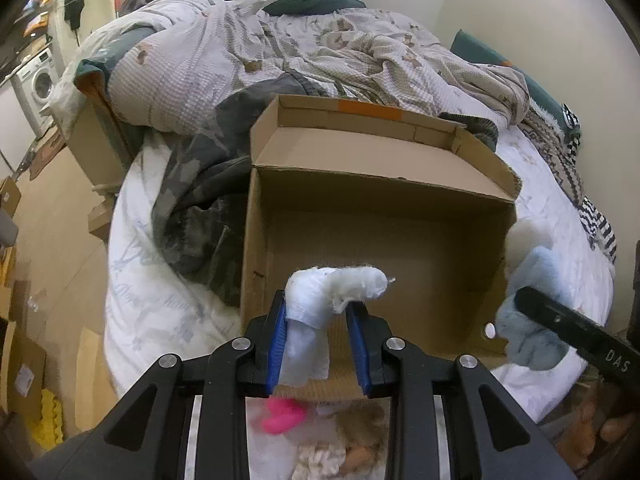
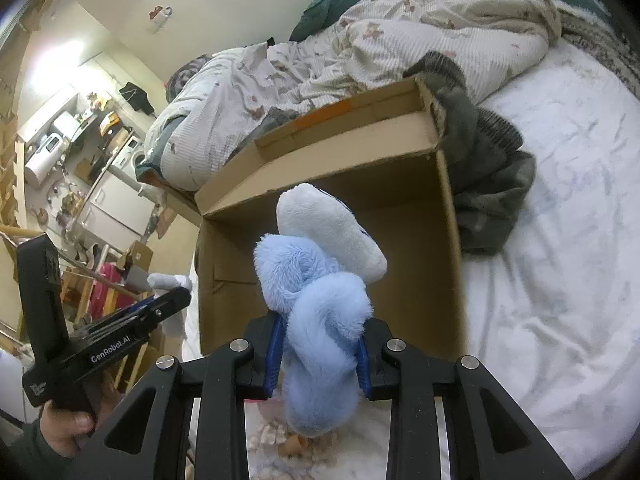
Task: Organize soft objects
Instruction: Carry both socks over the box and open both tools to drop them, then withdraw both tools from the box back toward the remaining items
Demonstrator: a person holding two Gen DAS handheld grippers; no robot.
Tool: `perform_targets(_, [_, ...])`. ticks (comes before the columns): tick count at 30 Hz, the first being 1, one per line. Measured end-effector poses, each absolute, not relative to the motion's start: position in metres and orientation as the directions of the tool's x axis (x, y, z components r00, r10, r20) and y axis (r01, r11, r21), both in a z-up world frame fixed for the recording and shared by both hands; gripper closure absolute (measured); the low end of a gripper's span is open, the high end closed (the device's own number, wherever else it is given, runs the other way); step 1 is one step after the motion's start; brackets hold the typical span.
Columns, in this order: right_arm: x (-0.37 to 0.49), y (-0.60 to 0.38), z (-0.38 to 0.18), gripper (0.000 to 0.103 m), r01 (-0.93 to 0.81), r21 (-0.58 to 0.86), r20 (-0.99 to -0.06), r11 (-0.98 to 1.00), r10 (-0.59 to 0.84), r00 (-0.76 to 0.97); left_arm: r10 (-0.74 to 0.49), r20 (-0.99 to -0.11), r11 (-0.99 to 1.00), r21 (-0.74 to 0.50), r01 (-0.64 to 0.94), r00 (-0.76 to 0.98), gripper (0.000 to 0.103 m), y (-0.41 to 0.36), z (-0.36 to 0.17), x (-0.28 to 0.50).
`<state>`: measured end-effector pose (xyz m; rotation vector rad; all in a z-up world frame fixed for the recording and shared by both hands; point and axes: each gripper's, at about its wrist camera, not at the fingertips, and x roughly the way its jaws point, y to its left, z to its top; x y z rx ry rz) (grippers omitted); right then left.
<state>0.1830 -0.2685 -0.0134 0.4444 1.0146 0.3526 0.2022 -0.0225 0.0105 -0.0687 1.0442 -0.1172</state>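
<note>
An open cardboard box (image 1: 256, 240) stands on the white bed, its inside bare; it also shows in the right wrist view (image 2: 216, 264). My left gripper (image 1: 320, 312) is shut on a white soft cloth toy (image 1: 336, 288) and holds it over the box's near edge. My right gripper (image 2: 320, 344) is shut on a blue and white plush toy (image 2: 316, 280), held over the box's near edge. In the left wrist view the blue plush (image 1: 532, 320) and right gripper finger (image 1: 576, 328) show at the box's right side.
A rumpled patterned duvet (image 1: 248, 52) and a grey camouflage blanket (image 1: 200, 200) lie behind and left of the box. A pink toy (image 1: 282, 416) and beige soft items (image 1: 352, 452) lie on the bed below the left gripper. The bed's edge drops to a cluttered floor at left.
</note>
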Motion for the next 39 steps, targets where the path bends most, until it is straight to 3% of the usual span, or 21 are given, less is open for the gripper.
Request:
perform_targets(8, [0.192,-0.25,-0.049,0.071,-0.075,0.432,-0.797,0.899,0.419,0.435,-0.147,-0.863,0.986,-0.165,0.004,0.483,0.077,-0.018,-0.03,0.219])
perform_targets(15, [0.2,-0.25,-0.061,0.071,-0.055,0.375,-0.833,0.926,0.362,0.417,-0.126,-0.874,0.992,-0.117,0.048,0.47,0.077,-0.034,-0.037,0.222])
perform_targets(31, [0.201,-0.248,-0.064,0.07,-0.065,0.367,-0.841,0.928,0.361,0.402,-0.121,-0.885,0.993,-0.112,0.045,0.451,0.076,-0.035,-0.044,0.217])
perform_targets(34, [0.199,-0.247,-0.062,0.067,-0.073,0.369,-0.835,0.927,0.365,0.411,-0.14,-0.882,0.99,-0.125,0.063,0.45,0.065,-0.038,-0.042,0.216])
perform_targets(37, [0.198,-0.247,-0.059,0.047,-0.077,0.384,-0.823,0.92,0.379,0.423,-0.142,-0.878,0.99,-0.125,0.068,0.456,0.042,-0.041,-0.04,0.215])
perform_targets(39, [0.198,-0.248,-0.057,0.037,-0.073,0.4,-0.814,0.914,0.391,0.43,-0.137,-0.874,0.991,-0.118,0.069,0.466,0.038,-0.042,-0.038,0.214])
